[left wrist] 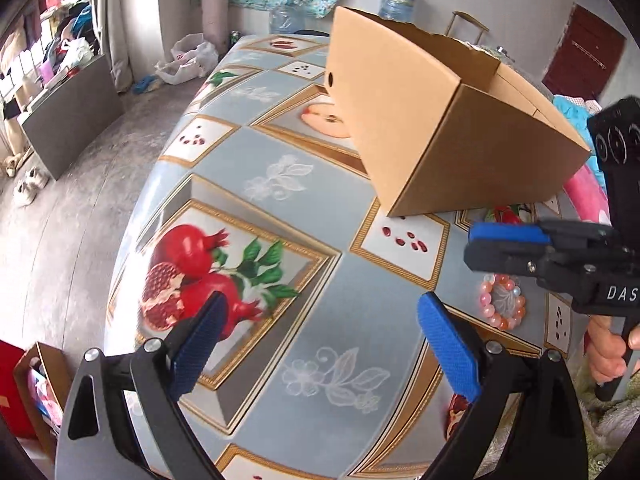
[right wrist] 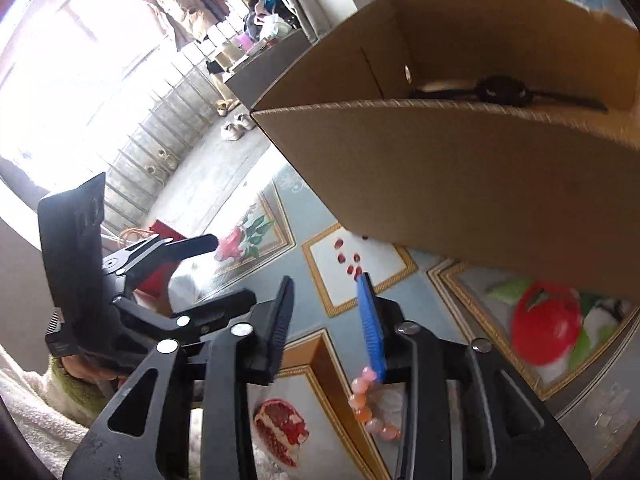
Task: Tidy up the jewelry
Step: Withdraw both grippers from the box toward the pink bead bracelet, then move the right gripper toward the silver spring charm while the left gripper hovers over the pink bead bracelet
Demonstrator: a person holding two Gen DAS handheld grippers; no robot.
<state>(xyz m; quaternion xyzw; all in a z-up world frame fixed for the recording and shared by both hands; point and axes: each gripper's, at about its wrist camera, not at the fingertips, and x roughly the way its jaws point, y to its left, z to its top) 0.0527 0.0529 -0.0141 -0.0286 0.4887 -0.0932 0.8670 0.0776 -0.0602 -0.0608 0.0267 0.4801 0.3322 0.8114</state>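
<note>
Pink-and-peach bead bracelet (left wrist: 502,301), round glossy beads, lies flat on table (left wrist: 280,240) at 4 o'clock in left wrist view, below right gripper (left wrist: 476,242). Right gripper jaws part-spread, nothing pinched. Left gripper (left wrist: 316,344) jaws spread wide, empty; ribbed blue pads. Corrugated cardboard box (left wrist: 420,128) at 1 o'clock, open top, black watch (right wrist: 504,90) inside. Glossy oilcloth, pomegranate print. Grey concrete floor (left wrist: 80,200) at 9 o'clock
</note>
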